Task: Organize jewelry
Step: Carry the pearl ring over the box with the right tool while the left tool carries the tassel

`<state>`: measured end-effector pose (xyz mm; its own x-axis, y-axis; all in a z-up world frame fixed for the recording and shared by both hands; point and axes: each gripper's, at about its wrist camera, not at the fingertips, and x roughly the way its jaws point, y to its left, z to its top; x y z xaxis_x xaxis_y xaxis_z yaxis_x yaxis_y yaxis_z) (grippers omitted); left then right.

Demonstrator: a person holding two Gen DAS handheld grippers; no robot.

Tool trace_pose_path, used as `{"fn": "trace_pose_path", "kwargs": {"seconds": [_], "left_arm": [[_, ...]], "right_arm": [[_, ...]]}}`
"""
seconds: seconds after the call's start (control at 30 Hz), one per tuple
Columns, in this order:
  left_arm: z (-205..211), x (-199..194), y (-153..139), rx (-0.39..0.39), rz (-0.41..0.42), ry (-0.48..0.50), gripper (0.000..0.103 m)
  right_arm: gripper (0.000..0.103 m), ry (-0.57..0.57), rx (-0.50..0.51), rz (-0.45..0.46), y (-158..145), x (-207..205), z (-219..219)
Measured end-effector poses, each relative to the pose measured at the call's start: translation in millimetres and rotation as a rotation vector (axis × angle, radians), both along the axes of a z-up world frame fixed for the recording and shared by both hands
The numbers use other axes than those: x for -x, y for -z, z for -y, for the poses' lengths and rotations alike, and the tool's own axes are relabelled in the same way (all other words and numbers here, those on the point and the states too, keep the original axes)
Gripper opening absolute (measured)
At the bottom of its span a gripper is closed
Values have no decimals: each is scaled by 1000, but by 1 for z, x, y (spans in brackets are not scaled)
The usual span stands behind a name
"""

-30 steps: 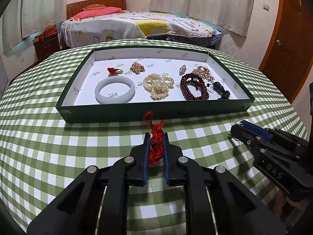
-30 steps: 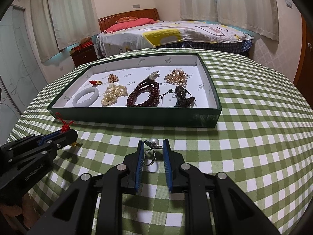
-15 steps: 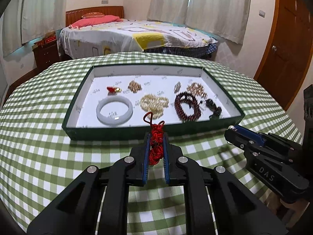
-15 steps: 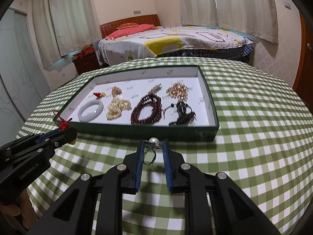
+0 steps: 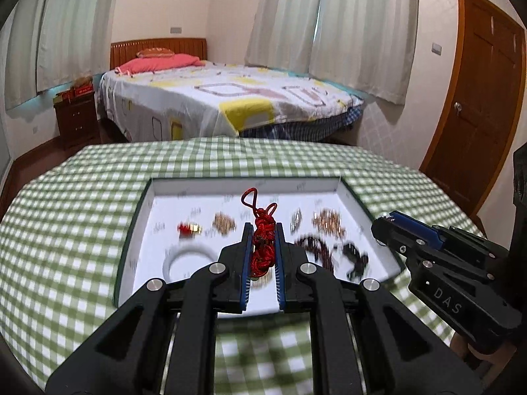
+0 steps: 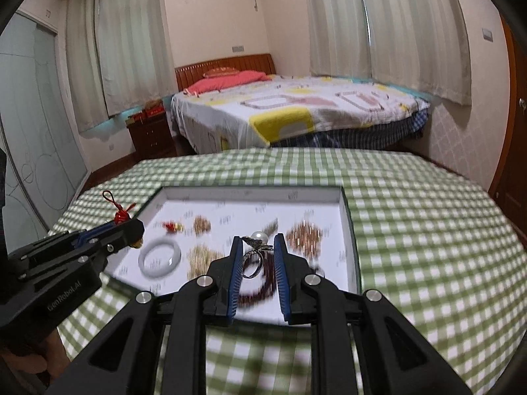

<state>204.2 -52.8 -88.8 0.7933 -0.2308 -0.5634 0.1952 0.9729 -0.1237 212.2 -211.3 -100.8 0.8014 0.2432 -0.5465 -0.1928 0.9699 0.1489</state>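
Note:
My left gripper point(image 5: 262, 230) is shut on a red knotted cord charm point(image 5: 262, 247) and hangs above the near part of the tray point(image 5: 243, 184). My right gripper point(image 6: 258, 242) is shut on a silver ring with a white pearl point(image 6: 258, 245), also lifted over the tray point(image 6: 350, 240). The green-walled, white-floored tray holds a pale jade bangle point(image 6: 159, 258), a dark red bead bracelet point(image 5: 313, 243), gold chains point(image 6: 303, 235), a small red charm point(image 5: 187, 228) and other blurred pieces. Each gripper shows in the other's view: the right gripper point(image 5: 383, 223) and the left gripper point(image 6: 133, 227).
The tray lies on a round table with a green checked cloth point(image 5: 66, 230). Beyond the table stand a bed point(image 5: 230, 105), a wooden nightstand point(image 5: 77, 118) at the left and a wooden door point(image 5: 477, 98) at the right.
Both grippers have risen from the tablecloth with their pieces still held and tipped up, so the tray now sits lower in both views and more of the room shows.

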Motion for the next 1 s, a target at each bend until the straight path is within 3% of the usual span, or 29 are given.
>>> {"fn": "trace_pose_path", "kwargs": {"seconds": [0.4,0.63,1.0], "left_arm": [[9,-64,-9,-15,31,-11,12],[15,-110,20,-8,-73,-18,12],[31,-157,61,-67,-229,-7,12]], "right_arm": [[20,-1,20,58,-20,-60,-4],[20,-10,47,3,3,-96,-7],[20,-13,28,-178,41,-141,0]]}}
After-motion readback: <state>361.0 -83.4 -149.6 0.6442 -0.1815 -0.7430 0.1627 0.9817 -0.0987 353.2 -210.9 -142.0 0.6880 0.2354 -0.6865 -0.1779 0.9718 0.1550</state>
